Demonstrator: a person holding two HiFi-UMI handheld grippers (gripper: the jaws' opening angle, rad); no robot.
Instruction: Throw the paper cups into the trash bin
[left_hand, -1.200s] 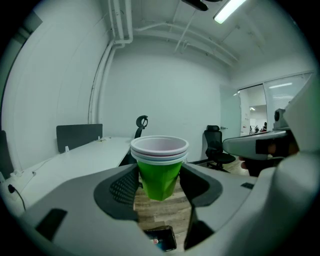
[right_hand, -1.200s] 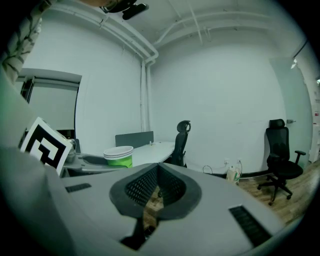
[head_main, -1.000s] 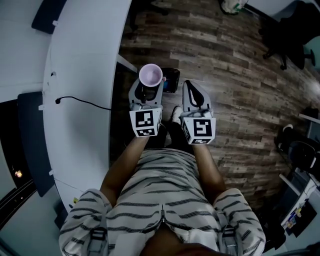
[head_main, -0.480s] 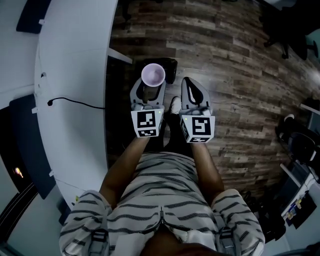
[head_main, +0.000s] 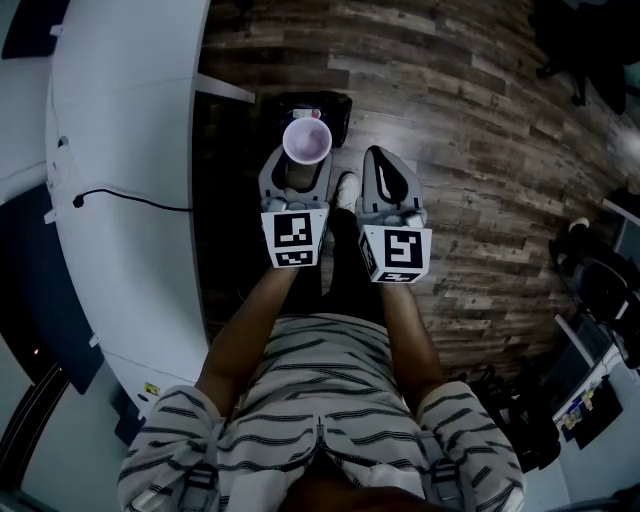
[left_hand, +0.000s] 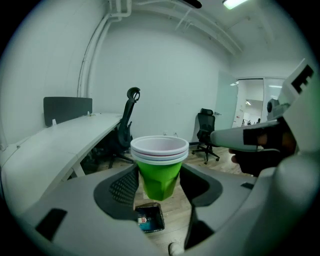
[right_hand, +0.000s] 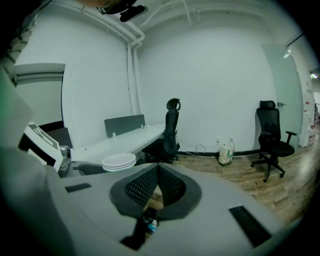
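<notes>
— Beside the white tabletop (head_main: 120, 150), what does the left claw (head_main: 300, 165) hold?
— It clamps a stack of paper cups (head_main: 306, 141), upright, above the black trash bin (head_main: 325, 104) on the floor.
— And the right claw (head_main: 384, 165)?
— Jaws together, empty.

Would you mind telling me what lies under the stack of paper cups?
A dark trash bin stands on the wooden floor below the stack of paper cups, some litter inside. In the head view the cups cover part of it.
</notes>
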